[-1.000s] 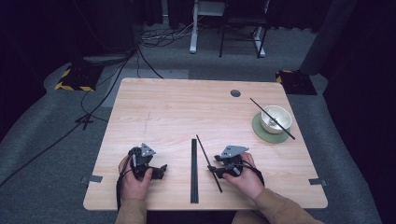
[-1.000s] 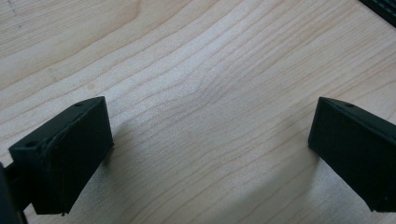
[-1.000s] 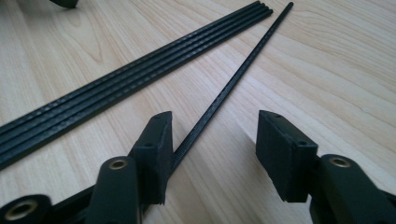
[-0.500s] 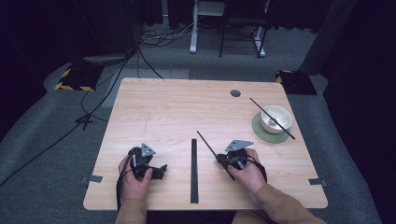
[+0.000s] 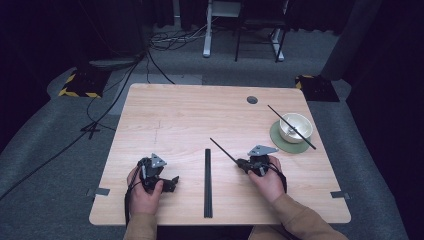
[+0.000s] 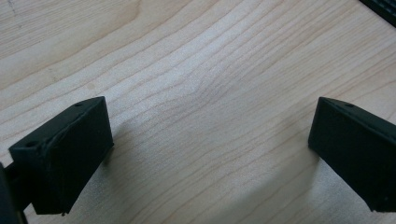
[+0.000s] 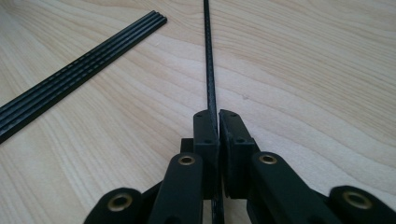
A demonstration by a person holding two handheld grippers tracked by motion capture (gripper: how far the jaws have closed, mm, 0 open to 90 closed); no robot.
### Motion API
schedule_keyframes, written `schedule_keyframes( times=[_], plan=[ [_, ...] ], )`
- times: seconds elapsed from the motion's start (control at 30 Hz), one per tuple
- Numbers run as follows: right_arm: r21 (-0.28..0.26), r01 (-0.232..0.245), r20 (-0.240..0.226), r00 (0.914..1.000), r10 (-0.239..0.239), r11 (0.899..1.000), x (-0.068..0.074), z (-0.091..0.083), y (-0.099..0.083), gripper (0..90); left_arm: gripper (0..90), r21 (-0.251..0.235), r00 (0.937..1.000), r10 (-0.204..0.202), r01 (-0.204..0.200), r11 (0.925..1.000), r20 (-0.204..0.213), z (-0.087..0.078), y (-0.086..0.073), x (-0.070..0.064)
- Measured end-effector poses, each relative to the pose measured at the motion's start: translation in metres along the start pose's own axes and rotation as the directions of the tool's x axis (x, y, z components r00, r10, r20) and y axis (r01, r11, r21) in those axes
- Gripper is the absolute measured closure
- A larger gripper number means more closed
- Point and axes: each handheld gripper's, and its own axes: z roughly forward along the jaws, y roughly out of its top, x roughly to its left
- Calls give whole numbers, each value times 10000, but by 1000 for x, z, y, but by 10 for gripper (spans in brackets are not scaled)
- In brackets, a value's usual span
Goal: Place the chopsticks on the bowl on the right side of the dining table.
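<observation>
Right gripper view: right gripper clamps thin black rod pointing ahead

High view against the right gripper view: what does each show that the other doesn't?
High view alone: the white bowl on its green coaster, a second chopstick across the bowl, and the open left gripper.

Right gripper view alone: the jaws pinched on the stick, close up.

Both: the right gripper, its held chopstick, the black slotted strip, and the wooden table.

The table is evenly lit amid dark surroundings; soft shadows suggest, perhaps, overhead light.
</observation>
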Motion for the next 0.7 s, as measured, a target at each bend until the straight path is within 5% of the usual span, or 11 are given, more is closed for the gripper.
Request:
schedule_keyframes(
  times=[0.7],
  plan=[
    [-968, 594, -879, 9938, -679, 9935, -1, -43, 29, 867, 0, -8, 10000, -12, 12, 10000, 8, 0, 0, 0]
  ],
)
